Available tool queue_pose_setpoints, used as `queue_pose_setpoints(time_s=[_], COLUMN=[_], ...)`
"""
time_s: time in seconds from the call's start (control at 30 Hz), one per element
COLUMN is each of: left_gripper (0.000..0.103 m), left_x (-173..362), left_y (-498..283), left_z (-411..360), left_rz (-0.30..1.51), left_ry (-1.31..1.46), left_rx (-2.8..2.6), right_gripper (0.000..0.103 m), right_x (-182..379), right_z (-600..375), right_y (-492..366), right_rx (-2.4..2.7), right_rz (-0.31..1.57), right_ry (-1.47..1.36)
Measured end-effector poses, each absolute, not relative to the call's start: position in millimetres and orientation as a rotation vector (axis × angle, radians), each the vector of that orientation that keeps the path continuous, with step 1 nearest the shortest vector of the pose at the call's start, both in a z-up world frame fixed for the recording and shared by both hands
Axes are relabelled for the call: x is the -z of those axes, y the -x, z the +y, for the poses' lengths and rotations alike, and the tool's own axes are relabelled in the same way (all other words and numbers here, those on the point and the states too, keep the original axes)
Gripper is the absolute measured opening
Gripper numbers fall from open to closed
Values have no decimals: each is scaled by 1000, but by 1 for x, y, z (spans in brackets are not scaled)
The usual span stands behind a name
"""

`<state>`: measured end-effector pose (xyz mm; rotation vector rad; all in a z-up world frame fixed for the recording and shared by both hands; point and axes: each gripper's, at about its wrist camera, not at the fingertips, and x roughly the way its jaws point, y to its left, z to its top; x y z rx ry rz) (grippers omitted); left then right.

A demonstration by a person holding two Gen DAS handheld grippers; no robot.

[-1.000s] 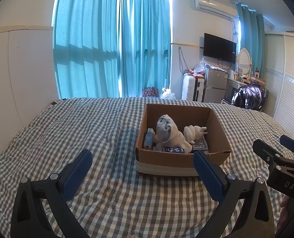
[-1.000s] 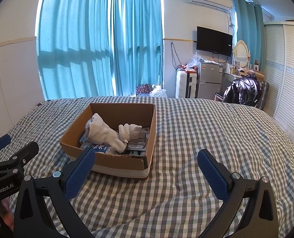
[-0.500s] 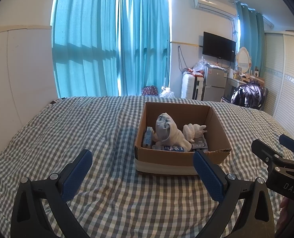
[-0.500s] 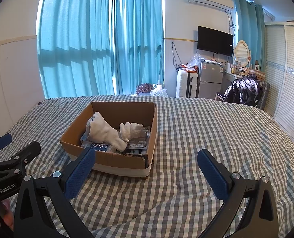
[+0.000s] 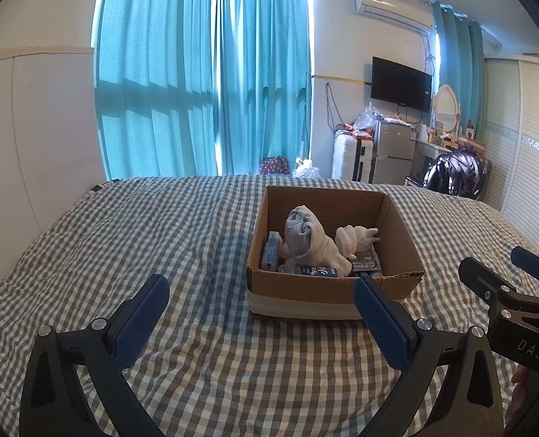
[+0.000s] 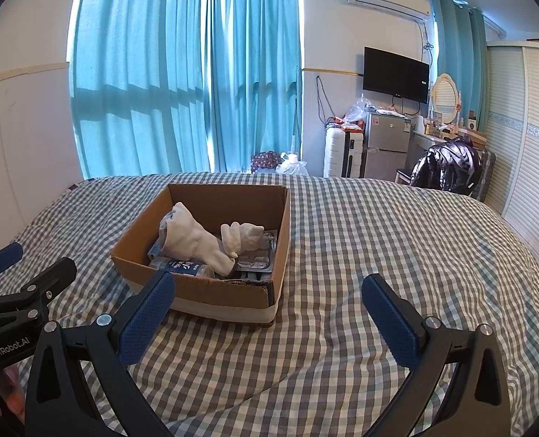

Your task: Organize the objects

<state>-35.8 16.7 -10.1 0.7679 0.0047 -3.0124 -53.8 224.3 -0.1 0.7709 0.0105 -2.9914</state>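
- Bed (image 5: 182,225) with grey-white check cover fills both views; nothing loose visible on the cover around the box, wrinkles only.
- Cardboard box (image 5: 327,295) sitting mid-bed, toward the far edge, flaps open, pale tape band along its near base; also seen in the right wrist view (image 6: 229,293).
- Compared with a second ago: box a touch higher and farther in the left wrist view, likewise in the right; both tools eased back slightly, nothing on the bed moved.
- Left gripper (image 5: 260,322) jaws spread wide, empty, hovering above the near edge of the bed, right pad overlapping the box's front-right corner in view only, no contact.
- Right gripper (image 6: 267,318) jaws equally wide apart, empty, hovering beside the left one, box to its front-left.
- Inside the box: grey-white glove (image 5: 311,242) propped upright on top, second white glove (image 5: 355,236) just beside it toward the right wall.
- Under the gloves: blue labelled bottle (image 5: 318,272) lying against the front wall, blue packet (image 5: 270,251) on edge at the left wall, foil blister packs (image 5: 368,260) at the front-right.
- Reading: items look gathered in the box, both tools clear and empty; task probably at or near its end, or a pause before a fresh reach.
- Background dresser, fridge, curtains well apart from the work, ignored.
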Motion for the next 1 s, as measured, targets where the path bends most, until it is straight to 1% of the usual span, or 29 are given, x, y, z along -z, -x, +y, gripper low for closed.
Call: queue_pose_setpoints(time_s=[1.0], left_gripper=[103], left_x=[13], left_y=[37], left_z=[15], left_rz=[-6], left_ry=[-783], left_rx=[3005], right_gripper=[103], right_x=[2], right_z=[224], right_y=[55], right_rx=[2989], right_rz=[21], right_ry=[-775])
